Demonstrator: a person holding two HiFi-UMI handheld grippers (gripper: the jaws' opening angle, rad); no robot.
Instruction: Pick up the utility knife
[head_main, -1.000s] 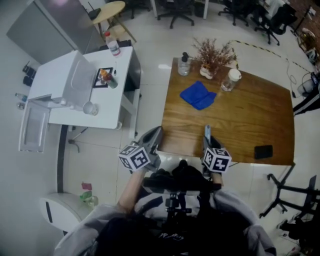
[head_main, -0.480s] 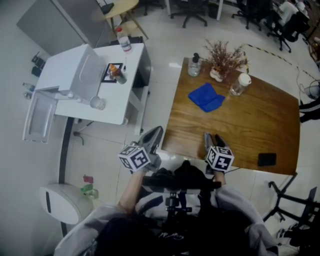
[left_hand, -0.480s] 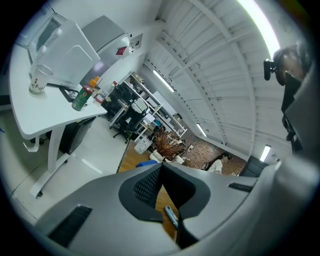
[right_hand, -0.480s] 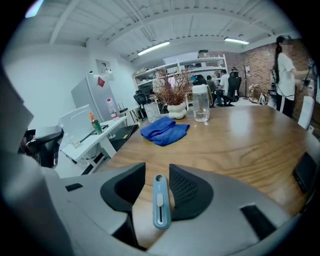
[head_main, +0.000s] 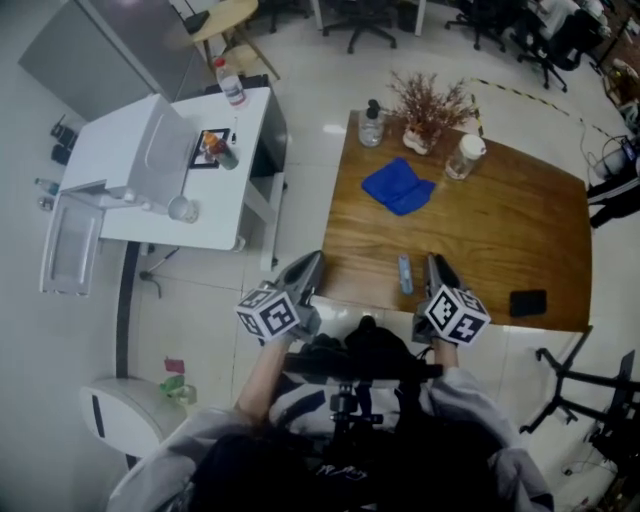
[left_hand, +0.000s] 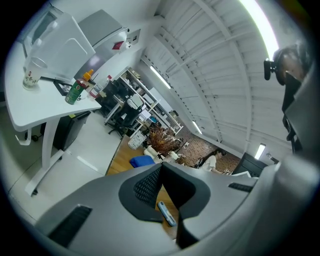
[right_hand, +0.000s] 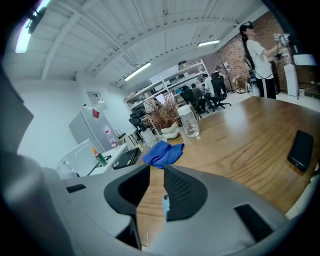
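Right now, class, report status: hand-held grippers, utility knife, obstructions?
Left hand-held gripper shut, empty. Right hand-held gripper closing, empty. Grey-blue utility knife lies on brown wooden table, ungripped. Nothing blocks it.

The right tongs (head_main: 437, 266) have lifted rightward off the utility knife (head_main: 404, 274), their jaws closing empty.

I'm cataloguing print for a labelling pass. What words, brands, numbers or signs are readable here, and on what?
None reads clearly.
Green bottle on the white desk: label too small.
Cup: red print, blurred.
Red sticker on the grey cabinet: too small.
Marker cubes: square patterns, no letters.
Water bottle: red label, unreadable.
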